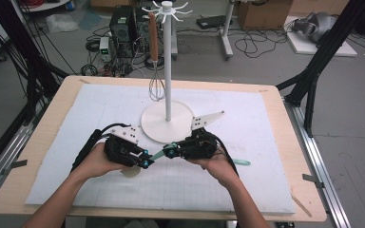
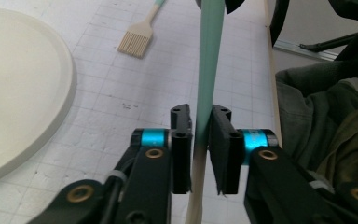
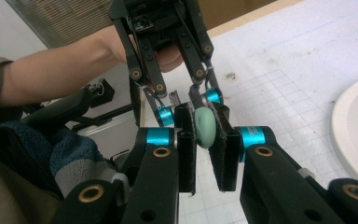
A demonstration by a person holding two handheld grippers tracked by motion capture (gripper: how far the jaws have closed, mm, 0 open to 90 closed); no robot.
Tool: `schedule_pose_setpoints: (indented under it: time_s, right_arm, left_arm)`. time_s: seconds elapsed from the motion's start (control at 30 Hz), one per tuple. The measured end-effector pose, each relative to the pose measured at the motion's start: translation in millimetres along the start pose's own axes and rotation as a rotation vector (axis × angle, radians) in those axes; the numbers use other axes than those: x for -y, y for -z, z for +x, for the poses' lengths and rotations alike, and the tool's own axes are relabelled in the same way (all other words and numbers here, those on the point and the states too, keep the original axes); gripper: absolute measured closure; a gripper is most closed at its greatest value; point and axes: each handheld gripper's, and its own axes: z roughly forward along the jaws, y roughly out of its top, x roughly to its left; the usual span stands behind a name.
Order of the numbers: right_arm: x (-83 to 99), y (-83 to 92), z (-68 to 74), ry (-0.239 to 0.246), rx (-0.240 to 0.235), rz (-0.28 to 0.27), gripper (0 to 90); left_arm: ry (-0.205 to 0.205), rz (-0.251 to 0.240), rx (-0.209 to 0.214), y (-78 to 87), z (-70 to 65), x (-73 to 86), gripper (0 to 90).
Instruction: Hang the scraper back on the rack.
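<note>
Between our two grippers, just in front of the stand's base (image 1: pixel 158 130), a mint-green utensil (image 1: pixel 158 155) hangs clear of the mat (image 1: pixel 266 156), and both tools are clamped on it. The left gripper (image 1: pixel 145 164) pinches the shaft down where green fades to cream; seen from its own camera, the pads (image 2: pixel 182 149) press both sides of the handle (image 2: pixel 209 70), which runs straight up toward twelve o'clock. The right gripper (image 1: pixel 170 152) bites the rounded green end, which sits like a button between its pads (image 3: pixel 186 149) in its own camera.

From above, the utensil's long axis runs from about eight o'clock to two o'clock, tip-to-tip between the tools, so we read this as a hand-over. The pale head end peeks out beneath the left hand (image 1: pixel 97 161). The right hand (image 1: pixel 216 164) holds the end that a hook would want, and it lies nearer the pole (image 1: pixel 167 61); the stand's hooks (image 1: pixel 167 9) sit toward twelve o'clock from the grip, where a whisk (image 1: pixel 155 61) already hangs.

A brush (image 2: pixel 137 42) lies on the mat at one o'clock from the left gripper's jaws in its own view; from above its green handle (image 1: pixel 241 162) pokes out past the right hand.

We can read no brand, label or writing anywhere.
</note>
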Motion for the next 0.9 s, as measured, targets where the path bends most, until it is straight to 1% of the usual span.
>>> schedule_pose_setpoints:
  time_s: [0.03,0.07,0.23,0.37,0.43,0.47,0.53,0.6,0.63,0.7,0.77,0.9]
  right_arm:
    - [-0.4,-0.1,-0.3,-0.001,-0.003,-0.006,82.0]
    - [-0.8,-0.2,-0.6,0.002,-0.004,-0.011,82.0]
    - [-2.0,0.9,-0.9,0.002,-0.011,-0.022,81.8]
    - [-2.5,1.5,-0.6,-0.005,-0.016,-0.049,79.7]
    - [-2.9,2.0,-0.9,-0.014,-0.01,-0.069,72.0]
    - [-2.9,2.4,-1.7,-0.013,-0.006,-0.072,70.7]
    - [-2.9,2.9,-1.4,-0.018,-0.003,-0.073,71.0]
    - [-2.9,2.5,-0.9,-0.01,-0.011,-0.072,71.2]
    - [-3.0,2.0,-0.2,-0.012,-0.009,-0.068,71.1]
    - [-3.0,0.5,0.0,-0.008,-0.012,-0.065,71.5]
    - [-3.4,-0.8,0.6,-0.006,-0.015,-0.063,72.6]
    - [-4.3,-0.9,-0.1,-0.009,-0.016,-0.078,74.4]
  left_arm:
    - [0.001,-0.002,0.006,-0.1,0.0,-0.2,82.0]
    - [-0.001,0.007,0.012,0.7,-0.1,-0.8,82.5]
    - [-0.003,-0.013,0.018,1.4,-0.2,-1.5,83.6]
    - [0.003,-0.03,0.011,3.7,-0.2,-2.2,84.1]
    - [0.005,-0.032,0.002,4.7,0.2,-2.2,84.2]
    - [0.005,-0.031,0.006,5.2,0.6,-2.0,84.2]
    - [0.004,-0.031,0.001,5.8,0.9,-2.1,84.2]
    - [0.011,-0.042,0.001,6.2,1.1,-2.1,84.2]
    - [0.006,-0.043,0.0,6.4,1.8,-2.4,84.2]
    - [0.011,-0.05,-0.003,6.3,1.6,-2.8,84.2]
    - [0.006,-0.046,-0.006,6.6,1.6,-3.3,84.2]
    - [0.009,-0.055,-0.002,7.4,1.8,-3.5,84.2]
